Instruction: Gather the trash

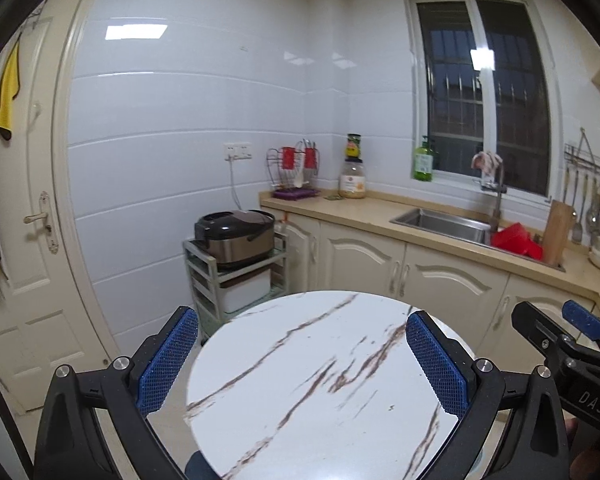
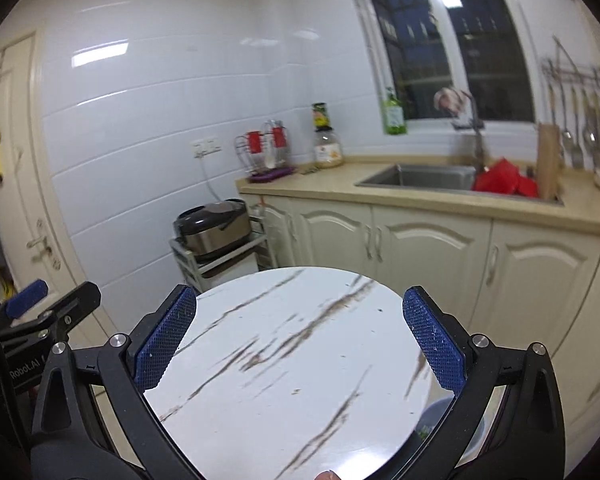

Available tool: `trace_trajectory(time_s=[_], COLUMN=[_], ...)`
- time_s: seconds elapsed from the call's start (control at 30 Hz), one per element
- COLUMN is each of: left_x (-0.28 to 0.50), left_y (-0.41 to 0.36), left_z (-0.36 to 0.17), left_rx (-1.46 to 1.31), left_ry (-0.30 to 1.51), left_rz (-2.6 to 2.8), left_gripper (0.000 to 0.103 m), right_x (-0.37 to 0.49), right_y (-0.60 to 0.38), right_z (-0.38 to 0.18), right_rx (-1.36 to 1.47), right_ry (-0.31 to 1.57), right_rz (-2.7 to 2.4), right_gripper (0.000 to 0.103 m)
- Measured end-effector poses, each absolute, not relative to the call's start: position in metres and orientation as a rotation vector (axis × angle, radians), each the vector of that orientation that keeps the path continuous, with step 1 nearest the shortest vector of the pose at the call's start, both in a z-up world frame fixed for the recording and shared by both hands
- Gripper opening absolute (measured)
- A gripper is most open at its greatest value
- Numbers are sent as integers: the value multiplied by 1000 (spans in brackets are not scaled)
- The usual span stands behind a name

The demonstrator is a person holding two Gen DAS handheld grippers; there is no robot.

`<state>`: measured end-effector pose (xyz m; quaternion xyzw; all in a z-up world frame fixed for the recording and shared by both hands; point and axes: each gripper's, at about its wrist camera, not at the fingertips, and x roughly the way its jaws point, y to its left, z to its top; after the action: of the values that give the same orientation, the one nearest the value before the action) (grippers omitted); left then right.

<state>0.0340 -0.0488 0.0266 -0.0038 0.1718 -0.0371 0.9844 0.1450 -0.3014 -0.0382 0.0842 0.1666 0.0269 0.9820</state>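
A round white table (image 1: 300, 420) with brown marble veins fills the lower middle of both wrist views. My left gripper (image 1: 302, 364) is open above it, blue pads wide apart with nothing between them. My right gripper (image 2: 300, 338) is open over the same table top (image 2: 260, 420), also holding nothing. Each gripper shows at the edge of the other's view: the right gripper (image 1: 556, 320) and the left gripper (image 2: 52, 300). Only a few tiny dark specks (image 2: 380, 311) lie on the table. I see no larger piece of trash.
A beige counter (image 1: 360, 214) with a steel sink (image 1: 444, 224) and a red bag (image 1: 516, 240) runs behind the table. A rice cooker (image 1: 234, 236) sits on a small rack at the left. A grey-blue container (image 2: 440, 412) peeks out under the table's right edge.
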Motion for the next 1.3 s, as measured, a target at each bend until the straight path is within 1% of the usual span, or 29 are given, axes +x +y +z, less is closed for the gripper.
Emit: trace_trajectory(time_s=[0.17,0.37,0.67,1.3], left_x=[2,-39,-63,-38], left_y=[-36,-23,-24,-14], left_z=[20,7,-4,11], left_rx=[-22,-53,-64,-77], left_ry=[309,274,252,261], left_rz=[-55,-31,-37,-40], left_gripper=[102,102,102,102], right_x=[130,112,102,99], right_y=[-269,-254,-249,-242], right_z=[-33,-28,-27,-27], right_rx=[114,95,87,83], right_ry=[309,272,258,265], right_rz=[74,60,66,58], right_gripper=[103,103,103,103])
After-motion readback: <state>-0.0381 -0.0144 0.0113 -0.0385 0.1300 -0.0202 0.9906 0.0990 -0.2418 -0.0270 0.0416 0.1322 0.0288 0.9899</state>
